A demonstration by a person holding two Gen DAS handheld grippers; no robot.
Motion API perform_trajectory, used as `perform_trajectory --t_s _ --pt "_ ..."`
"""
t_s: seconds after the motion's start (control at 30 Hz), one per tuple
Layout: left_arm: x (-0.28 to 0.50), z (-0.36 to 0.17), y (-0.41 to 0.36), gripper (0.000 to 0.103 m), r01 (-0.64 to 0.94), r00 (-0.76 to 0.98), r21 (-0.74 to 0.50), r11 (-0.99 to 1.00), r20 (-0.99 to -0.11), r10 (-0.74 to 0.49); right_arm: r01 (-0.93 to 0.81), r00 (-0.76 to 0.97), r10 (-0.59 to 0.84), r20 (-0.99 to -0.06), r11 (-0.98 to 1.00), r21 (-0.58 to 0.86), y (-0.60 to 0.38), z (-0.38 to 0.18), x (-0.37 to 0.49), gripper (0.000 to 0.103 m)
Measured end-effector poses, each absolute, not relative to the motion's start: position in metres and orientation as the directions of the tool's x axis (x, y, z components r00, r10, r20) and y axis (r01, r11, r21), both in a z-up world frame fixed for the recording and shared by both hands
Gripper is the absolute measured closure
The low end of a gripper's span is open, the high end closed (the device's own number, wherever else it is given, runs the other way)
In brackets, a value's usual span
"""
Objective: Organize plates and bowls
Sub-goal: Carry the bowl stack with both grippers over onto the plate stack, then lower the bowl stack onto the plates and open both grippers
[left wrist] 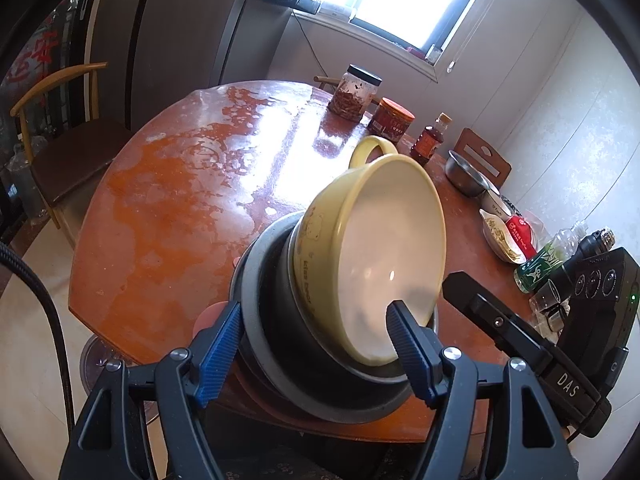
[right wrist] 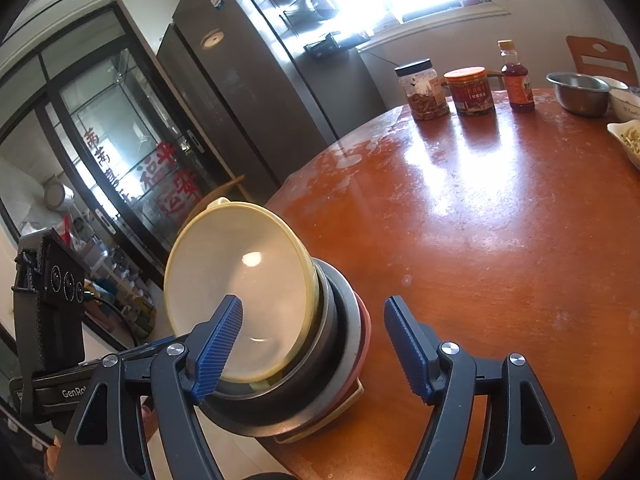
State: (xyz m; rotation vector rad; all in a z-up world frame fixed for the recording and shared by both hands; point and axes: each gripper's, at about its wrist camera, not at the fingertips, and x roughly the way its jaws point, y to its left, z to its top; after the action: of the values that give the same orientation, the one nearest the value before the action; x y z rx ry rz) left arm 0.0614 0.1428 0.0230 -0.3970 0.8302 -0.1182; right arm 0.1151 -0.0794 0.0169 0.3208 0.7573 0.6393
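Both tongs, left (left wrist: 316, 322) and right (right wrist: 314, 316), stood open around the tilted stack (left wrist: 320, 344); the yellow bowl (left wrist: 372, 248) could slide off the tabletop (left wrist: 168, 184).

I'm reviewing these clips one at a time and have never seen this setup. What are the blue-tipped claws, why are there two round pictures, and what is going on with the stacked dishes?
There is no robot. A person holds a two-finger gripper in each hand, and a fisheye camera on each looks forward along its fingers, which gives the two round pictures.

In the left wrist picture, the left gripper straddles a tilted stack of dishes at the near edge of a round wooden table. A yellow bowl with a handle sits on top, over dark grey dishes. The right gripper's body shows beside it.

The right wrist picture shows the right gripper around the same stack from the other side.

Further back stand two jars, a bottle and a steel bowl.
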Motion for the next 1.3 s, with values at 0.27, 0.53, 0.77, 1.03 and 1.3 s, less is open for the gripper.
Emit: perform_trajectory --t_s 0.27,0.53,0.77,1.03,1.3 --pt "0.049 0.037 0.15 0.03 -0.05 0.701 -0.384 0.922 -0.671 -0.241 -0.423 0.564 0.632 -0.531 0.773 0.472 -0.087 0.022 0.105 0.027" --pt "0.031 0.046 0.168 0.03 -0.085 0.728 -0.361 0.929 -0.659 -0.19 -0.416 0.568 0.62 -0.542 0.784 0.461 -0.098 0.021 0.099 0.026" --pt "0.019 0.042 0.199 0.03 -0.182 0.734 -0.313 0.932 -0.674 -0.083 -0.402 0.555 0.603 -0.573 0.798 0.45 -0.108 0.01 0.092 0.026" --pt "0.034 0.009 0.237 0.03 -0.264 0.672 -0.255 0.93 -0.741 -0.013 -0.416 0.529 0.604 -0.597 0.797 0.437 -0.11 0.0 0.085 0.026" --pt "0.073 -0.018 0.234 0.03 -0.209 0.617 -0.215 0.954 -0.786 -0.042 -0.423 0.504 0.606 -0.615 0.794 0.436 -0.1 -0.012 0.084 0.038"
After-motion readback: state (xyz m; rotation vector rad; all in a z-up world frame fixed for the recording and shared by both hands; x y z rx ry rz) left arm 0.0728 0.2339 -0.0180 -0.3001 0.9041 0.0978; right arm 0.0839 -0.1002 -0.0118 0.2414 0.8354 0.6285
